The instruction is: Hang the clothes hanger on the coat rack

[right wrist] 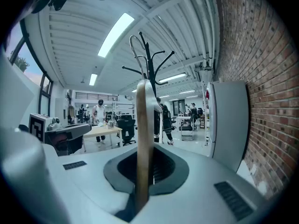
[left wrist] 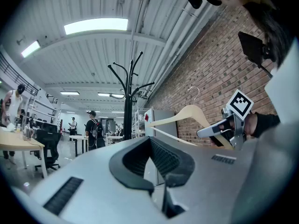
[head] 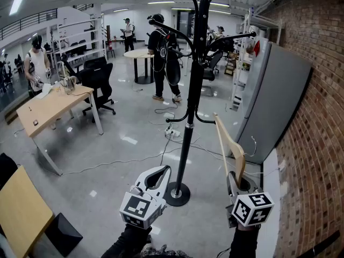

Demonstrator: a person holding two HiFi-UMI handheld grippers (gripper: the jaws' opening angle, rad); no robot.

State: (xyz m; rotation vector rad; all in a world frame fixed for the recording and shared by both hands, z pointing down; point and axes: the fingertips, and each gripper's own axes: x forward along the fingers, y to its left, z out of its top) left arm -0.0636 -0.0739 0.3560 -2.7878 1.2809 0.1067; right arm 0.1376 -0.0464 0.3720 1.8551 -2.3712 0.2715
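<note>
**Clothes hanger** (head: 229,142), pale wood with a wire hook. It is held in the air to the right of the coat rack and is not yet hung. One end is gripped and the other rises to a point just beside one of the rack's low pegs. In the right gripper view it stands edge-on (right wrist: 144,143).

**Right claw** (head: 237,180), pressed tight on the lower end of the hanger. The wood is pinched between the dark pads (right wrist: 142,183). Its marker cube faces the holder.

**Coat rack** (head: 191,104), a black pole on a round floor base, with curved pegs branching out at the top and a shorter pair lower down. It stands on the grey floor between the two claws, ahead of them.

**Left claw** (head: 164,170), jaws together with nothing between them (left wrist: 150,142). It is held low, to the left of the rack's base and apart from it.

**Grey cabinet** (head: 274,98), tall and plain, set against the brick wall (head: 322,144), to the right of the hanger.

**Cables** (head: 134,160), trailing across the floor past the rack's base.

**Desk** (head: 51,110), with a light wood top, well to the left. A black office chair (head: 99,82) stands behind it, and a person (head: 36,63) stands at its far end.

**Second person** (head: 162,58), in dark clothes, beyond the rack beside a round table (head: 138,54).
</note>
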